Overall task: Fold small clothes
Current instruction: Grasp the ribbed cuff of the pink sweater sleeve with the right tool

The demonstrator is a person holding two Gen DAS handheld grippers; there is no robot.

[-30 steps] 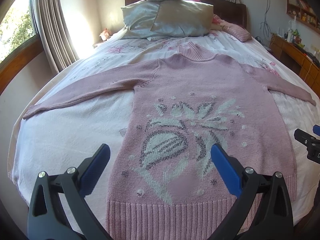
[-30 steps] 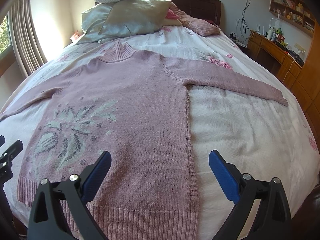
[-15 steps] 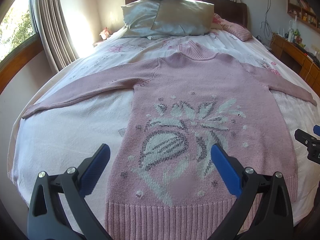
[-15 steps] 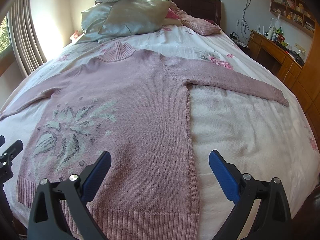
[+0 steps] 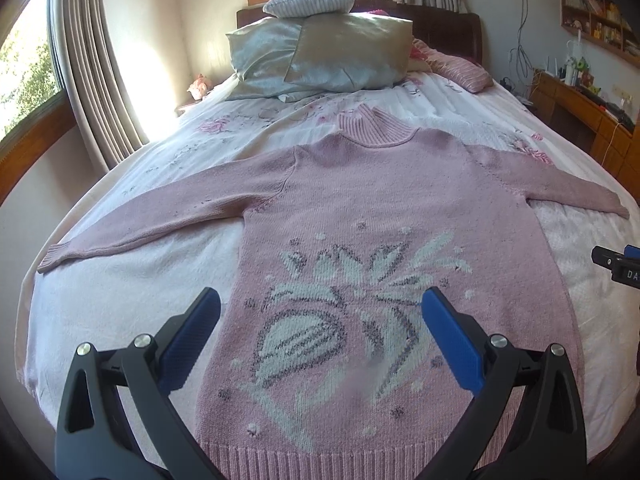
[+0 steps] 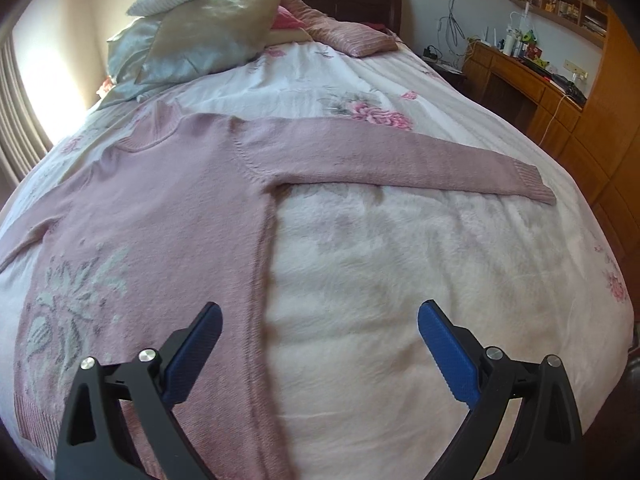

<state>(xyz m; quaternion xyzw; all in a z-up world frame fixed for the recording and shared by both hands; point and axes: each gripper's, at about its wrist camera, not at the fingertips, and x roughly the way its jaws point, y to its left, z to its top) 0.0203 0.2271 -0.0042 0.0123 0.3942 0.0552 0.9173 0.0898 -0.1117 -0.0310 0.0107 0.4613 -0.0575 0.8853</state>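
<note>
I see the left hand-held gripper [image 5: 320,320] with its blue-padded fingers [image 5: 191,342] spread wide and nothing between them. It hangs above the lower part of the pink sweater [image 5: 400,216], which lies flat, face up, on the bed [image 5: 120,300]. Straight ahead of this gripper is the knitted white and grey flower pattern [image 5: 344,312]; the ribbed hem [image 5: 340,458] runs just beneath and between the fingers. Ahead and to the left, the left sleeve [image 5: 168,216] stretches out toward the bed's edge, its cuff nearest the curtain [image 5: 92,80]. Far ahead, past the ribbed collar [image 5: 374,130], are stacked pillows [image 5: 320,52] against the headboard. At the far right edge of this view I catch a small part of the right hand-held gripper [image 5: 618,266].

From the right wrist camera, the right hand-held gripper [image 6: 320,338] is likewise fully open and empty. It hangs over the white blanket [image 6: 420,280], just to the right of the sweater's [image 6: 172,200] side seam; the seam runs down past its left finger [image 6: 192,358]. Ahead and to the right, the right sleeve [image 6: 400,160] lies straight out across the bed [image 6: 540,280], cuff toward the wooden desk [image 6: 532,80] by the wall. The pillows [image 6: 200,36] sit far ahead to the left. Neither gripper touches the fabric as far as I can tell.
</note>
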